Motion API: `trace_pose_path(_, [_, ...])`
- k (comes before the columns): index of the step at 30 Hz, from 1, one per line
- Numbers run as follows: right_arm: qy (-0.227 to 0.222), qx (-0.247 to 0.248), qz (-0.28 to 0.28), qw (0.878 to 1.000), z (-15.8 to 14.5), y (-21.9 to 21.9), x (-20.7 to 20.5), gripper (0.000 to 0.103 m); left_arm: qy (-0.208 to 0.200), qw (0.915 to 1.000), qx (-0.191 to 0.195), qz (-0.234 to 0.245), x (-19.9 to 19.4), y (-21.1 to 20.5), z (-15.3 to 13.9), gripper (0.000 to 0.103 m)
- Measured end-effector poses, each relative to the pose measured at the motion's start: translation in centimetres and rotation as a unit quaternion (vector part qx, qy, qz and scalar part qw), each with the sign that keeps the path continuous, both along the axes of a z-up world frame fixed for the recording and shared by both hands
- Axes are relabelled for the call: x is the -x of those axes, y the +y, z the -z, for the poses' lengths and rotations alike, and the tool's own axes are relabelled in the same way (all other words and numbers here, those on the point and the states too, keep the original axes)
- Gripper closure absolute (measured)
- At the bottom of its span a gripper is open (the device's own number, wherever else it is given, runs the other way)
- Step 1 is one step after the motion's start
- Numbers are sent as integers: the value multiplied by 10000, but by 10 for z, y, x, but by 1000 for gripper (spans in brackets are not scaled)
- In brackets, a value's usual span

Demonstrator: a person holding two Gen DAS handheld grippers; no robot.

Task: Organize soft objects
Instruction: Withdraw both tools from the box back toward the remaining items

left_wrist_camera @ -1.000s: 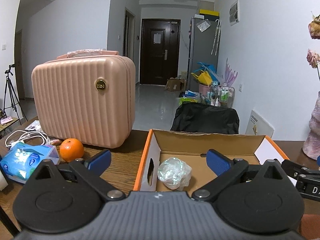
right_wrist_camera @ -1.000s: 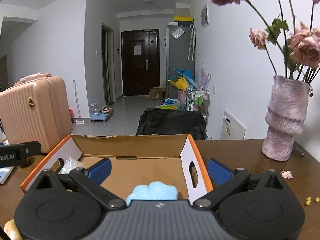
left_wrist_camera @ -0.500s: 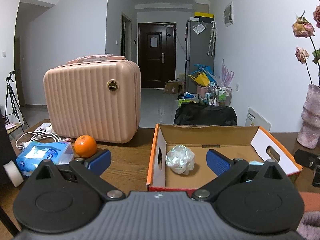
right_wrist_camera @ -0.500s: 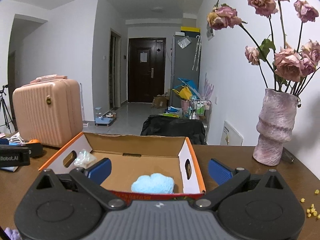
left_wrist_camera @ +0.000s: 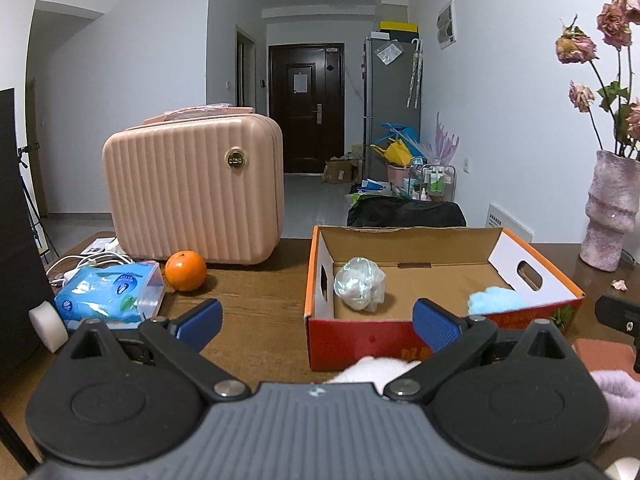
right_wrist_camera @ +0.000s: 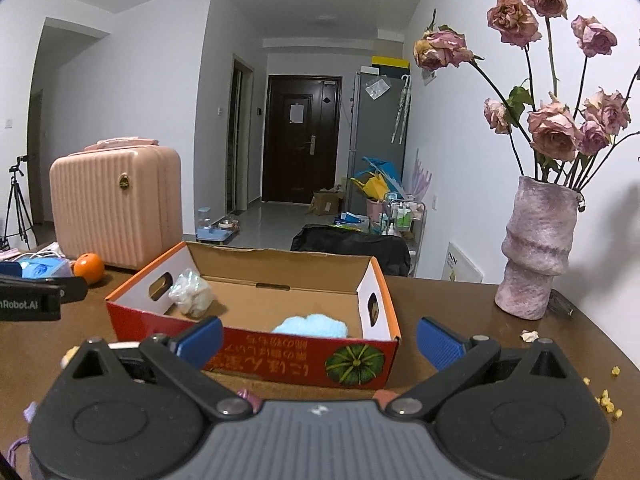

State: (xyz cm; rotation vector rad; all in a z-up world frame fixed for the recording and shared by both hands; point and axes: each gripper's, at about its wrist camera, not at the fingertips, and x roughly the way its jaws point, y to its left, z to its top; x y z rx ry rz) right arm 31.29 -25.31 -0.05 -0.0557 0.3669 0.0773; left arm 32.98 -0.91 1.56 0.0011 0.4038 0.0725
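Note:
An open orange cardboard box [left_wrist_camera: 316,280] [right_wrist_camera: 384,292] stands on the brown table. Inside lie a shiny white crumpled ball [left_wrist_camera: 359,284] [right_wrist_camera: 191,293] at the left and a light blue fluffy piece [left_wrist_camera: 494,300] [right_wrist_camera: 314,326] at the right. My left gripper [left_wrist_camera: 316,320] is open and empty, in front of the box's near wall. My right gripper [right_wrist_camera: 318,338] is open and empty, in front of the box's near right corner. A white fluffy thing [left_wrist_camera: 376,368] lies just under the left gripper, and a pale pink fluffy thing [left_wrist_camera: 618,396] at its lower right.
A pink suitcase [left_wrist_camera: 192,188] stands at the back left, with an orange [left_wrist_camera: 185,271], a blue tissue pack [left_wrist_camera: 108,292] and white cables [left_wrist_camera: 80,262] before it. A pink vase [right_wrist_camera: 534,252] of dried roses stands at the right. Yellow crumbs [right_wrist_camera: 606,400] lie near the right edge.
Both grippers have pulled back toward me and away from the box, so its near wall now shows. Both stay open. The fluffy things at the table's front have come into view.

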Motion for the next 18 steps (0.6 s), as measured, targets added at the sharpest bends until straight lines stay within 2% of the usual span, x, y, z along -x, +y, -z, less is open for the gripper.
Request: trace_pose_path(18, [-33, -51, -25, 10000, 14, 0, 79, 0, -61, 9999, 23, 142, 81, -3, 11, 0])
